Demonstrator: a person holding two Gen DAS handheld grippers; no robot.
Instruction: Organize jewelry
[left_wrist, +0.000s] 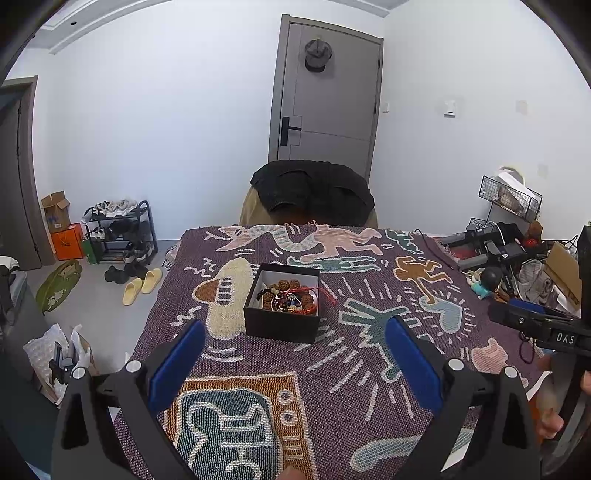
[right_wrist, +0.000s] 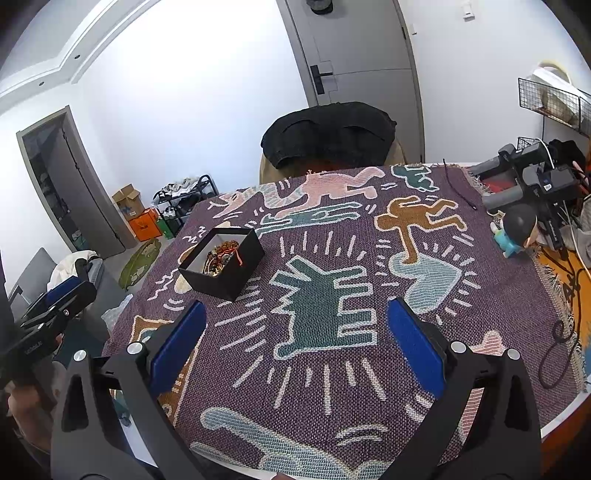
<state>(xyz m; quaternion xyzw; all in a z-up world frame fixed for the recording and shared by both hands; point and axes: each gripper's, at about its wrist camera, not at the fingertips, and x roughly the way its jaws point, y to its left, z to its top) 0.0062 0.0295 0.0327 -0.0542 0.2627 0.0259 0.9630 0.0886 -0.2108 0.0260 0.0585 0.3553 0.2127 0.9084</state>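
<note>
A black open box (left_wrist: 282, 302) stands on the patterned purple cloth (left_wrist: 332, 369). It holds a heap of bead bracelets and a red cord (left_wrist: 291, 295). My left gripper (left_wrist: 295, 354) is open and empty, hovering just in front of the box. In the right wrist view the box (right_wrist: 223, 262) sits at the left, with the beads (right_wrist: 221, 254) inside. My right gripper (right_wrist: 295, 339) is open and empty, above the cloth (right_wrist: 369, 295), to the right of the box and nearer the front edge.
A chair with a black jacket (left_wrist: 312, 192) stands behind the table. Clutter of devices and cables (left_wrist: 509, 258) fills the right side, with a small figurine (right_wrist: 515, 229). A black cord (right_wrist: 456, 184) lies on the cloth's far right. Shoe rack (left_wrist: 118, 232) stands on the floor at the left.
</note>
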